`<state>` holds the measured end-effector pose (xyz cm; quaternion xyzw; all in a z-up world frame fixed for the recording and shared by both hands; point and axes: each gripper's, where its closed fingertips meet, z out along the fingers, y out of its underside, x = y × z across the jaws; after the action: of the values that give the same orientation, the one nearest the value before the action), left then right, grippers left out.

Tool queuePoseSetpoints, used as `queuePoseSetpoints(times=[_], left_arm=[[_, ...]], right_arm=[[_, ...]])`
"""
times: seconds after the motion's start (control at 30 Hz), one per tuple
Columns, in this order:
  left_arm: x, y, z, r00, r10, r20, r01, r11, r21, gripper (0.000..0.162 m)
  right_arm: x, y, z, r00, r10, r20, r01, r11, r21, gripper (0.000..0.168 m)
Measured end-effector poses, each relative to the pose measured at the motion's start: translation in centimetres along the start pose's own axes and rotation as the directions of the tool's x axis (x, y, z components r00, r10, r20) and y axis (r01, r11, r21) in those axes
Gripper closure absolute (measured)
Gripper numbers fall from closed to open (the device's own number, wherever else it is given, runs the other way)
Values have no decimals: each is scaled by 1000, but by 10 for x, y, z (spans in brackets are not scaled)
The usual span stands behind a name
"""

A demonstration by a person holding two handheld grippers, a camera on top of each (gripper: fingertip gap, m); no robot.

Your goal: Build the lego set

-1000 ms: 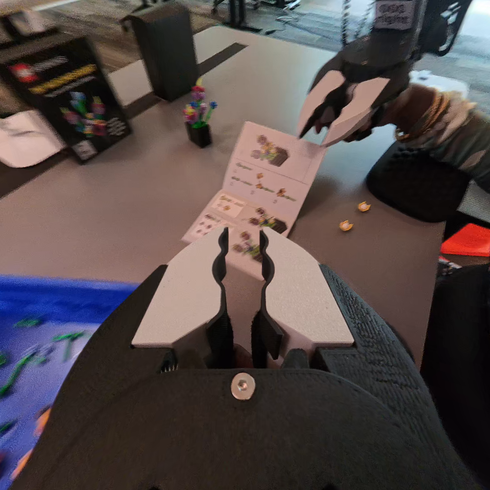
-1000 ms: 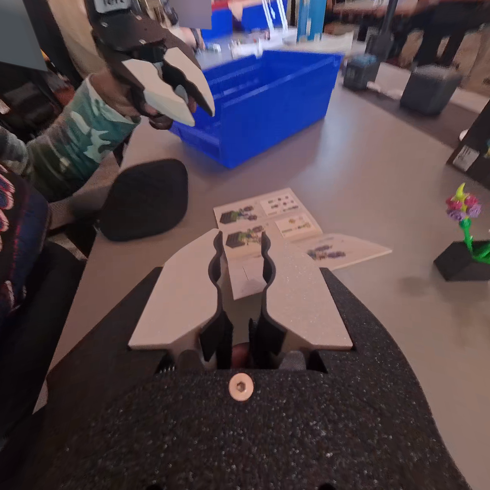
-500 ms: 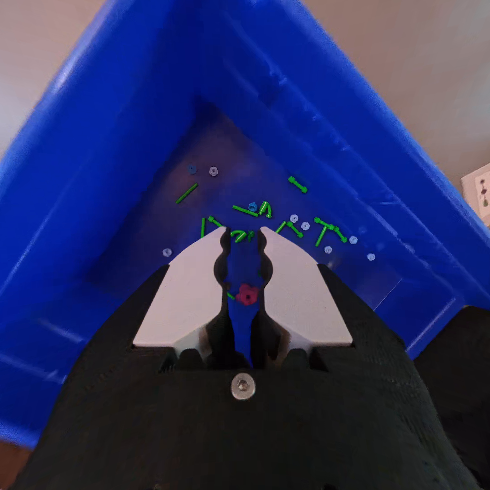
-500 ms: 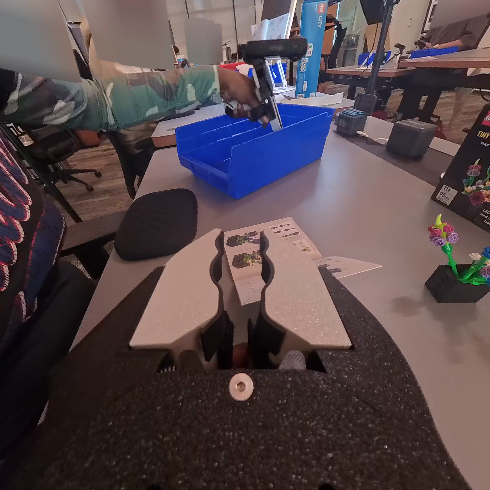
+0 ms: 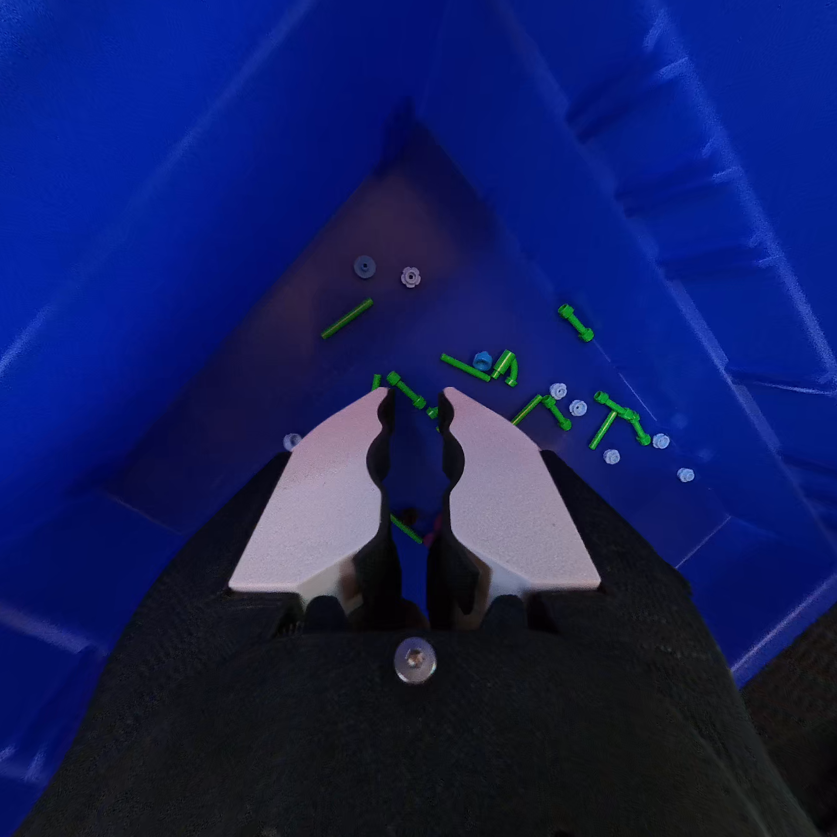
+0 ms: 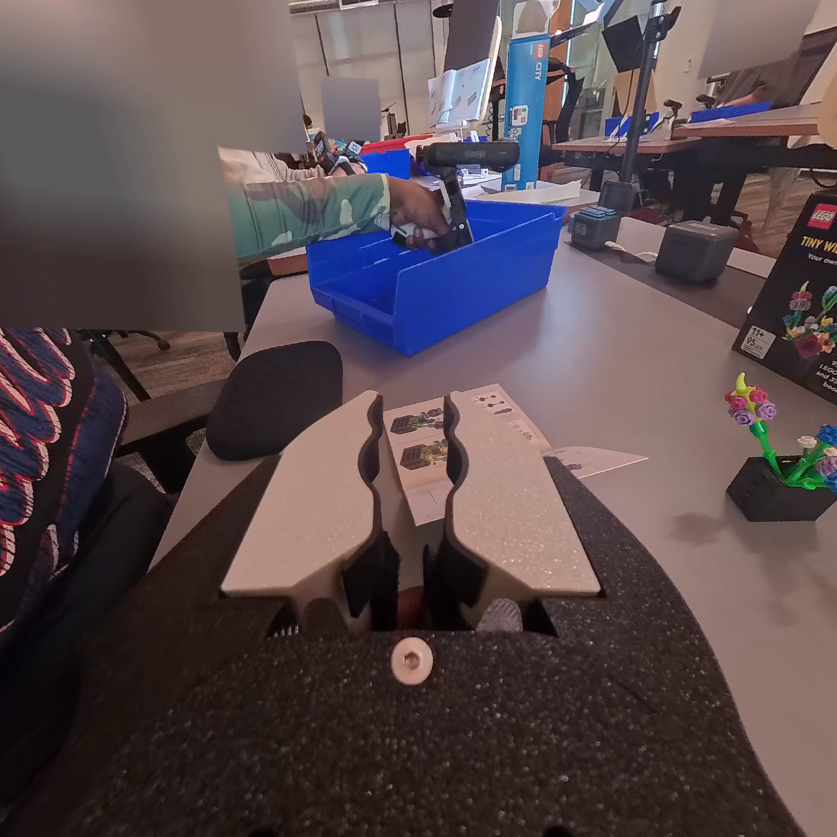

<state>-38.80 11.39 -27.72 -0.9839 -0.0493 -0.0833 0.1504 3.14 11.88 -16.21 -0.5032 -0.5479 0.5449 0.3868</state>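
Loose lego pieces (image 5: 466, 367) scattered over the floor of the blue bin (image 5: 190, 190): thin green stems, small pale round studs, a blue stud, and a dark red piece with another green stem low in the gap between the tong fingers. Nearest the tips, a green stem with knobbed ends (image 5: 406, 389), lying slantwise just ahead of the opening. Likely trouble here: so thin and flat a stem slipping or flicking away if pinched off-centre, tips scraping the bin floor on a steep approach, or a neighbouring stem caught together with the wanted one, since several lie close or crossing. Left tongs (image 5: 416, 395) deep inside the bin, parted by a narrow gap, holding nothing, no clear contact with any piece. Right tongs (image 6: 412, 401) likewise narrowly parted and empty, hovering above the table (image 6: 634, 326) over the open instruction booklet (image 6: 421, 457). Farther out on the table, the partly built flower pot model (image 6: 788, 471) to the right, the dark set box (image 6: 810, 290) beyond it, and a black armrest pad (image 6: 276, 398) at the table's left edge
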Motion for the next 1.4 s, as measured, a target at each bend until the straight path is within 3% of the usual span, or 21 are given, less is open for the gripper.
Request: queuePoseSetpoints(times=[0.2, 0.4, 0.6, 0.67, 0.77, 0.9, 1.0, 1.17, 1.4], left_arm=[[-5, 2, 4, 999, 16, 41, -16, 1000, 2, 156], [-4, 2, 0, 988, 128, 88, -130, 991, 13, 156], [51, -9, -73, 959, 270, 87, -283, 918, 277, 156], [92, 6, -101, 933, 351, 77, -355, 872, 336, 157], [156, 57, -115, 871, 487, 70, -483, 818, 313, 156], [222, 141, -89, 796, 605, 0, -594, 781, 195, 157], [243, 184, -65, 788, 612, -69, -601, 789, 133, 156], [245, 214, -42, 806, 579, -124, -579, 814, 41, 156], [237, 218, -29, 788, 606, -106, -614, 786, -66, 155]], right_arm=[[2, 6, 3, 1000, -18, -13, 18, 999, -29, 142], [2, 11, 5, 999, -47, -25, 45, 997, -63, 142], [3, 11, 5, 998, -52, -33, 50, 997, -64, 143], [3, 12, 6, 998, -56, -34, 54, 996, -69, 143], [2, 13, 7, 998, -61, -34, 58, 995, -75, 143], [1, 13, 10, 998, -64, -29, 61, 995, -76, 143], [0, 12, 10, 999, -50, -19, 49, 997, -58, 144], [-2, 11, 10, 997, -76, -24, 74, 995, -70, 144], [3, 10, 5, 996, -78, -52, 74, 995, -64, 144]])
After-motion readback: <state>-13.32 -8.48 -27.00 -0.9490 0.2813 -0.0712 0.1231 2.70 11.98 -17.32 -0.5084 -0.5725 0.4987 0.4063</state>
